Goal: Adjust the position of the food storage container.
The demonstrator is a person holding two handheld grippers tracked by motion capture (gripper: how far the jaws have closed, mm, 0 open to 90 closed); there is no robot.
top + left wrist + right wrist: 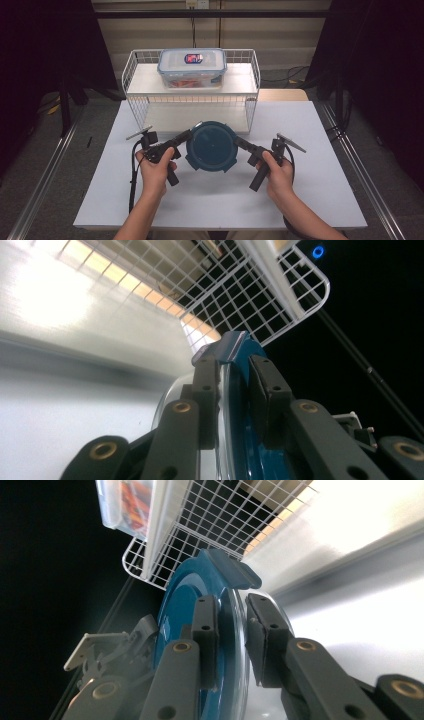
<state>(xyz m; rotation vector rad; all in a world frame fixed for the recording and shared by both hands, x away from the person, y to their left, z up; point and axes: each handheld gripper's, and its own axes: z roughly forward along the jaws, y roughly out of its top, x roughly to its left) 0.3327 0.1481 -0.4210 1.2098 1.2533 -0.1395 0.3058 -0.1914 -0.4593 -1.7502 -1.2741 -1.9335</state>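
Two grippers — left gripper [184, 136], right gripper [240, 142] — clamp round container [212, 145], white table [310, 190], dark room.

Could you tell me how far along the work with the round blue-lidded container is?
Done: both grippers grip it, the left gripper and right gripper clamping opposite edges of the round blue-lidded container. In hand: it is held before the white wire rack. Left, probably: setting it down, perhaps on the lower shelf.

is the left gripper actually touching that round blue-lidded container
Touching. In the left gripper view, the left gripper has both pads pressed against the rim of the round container, one on each side.
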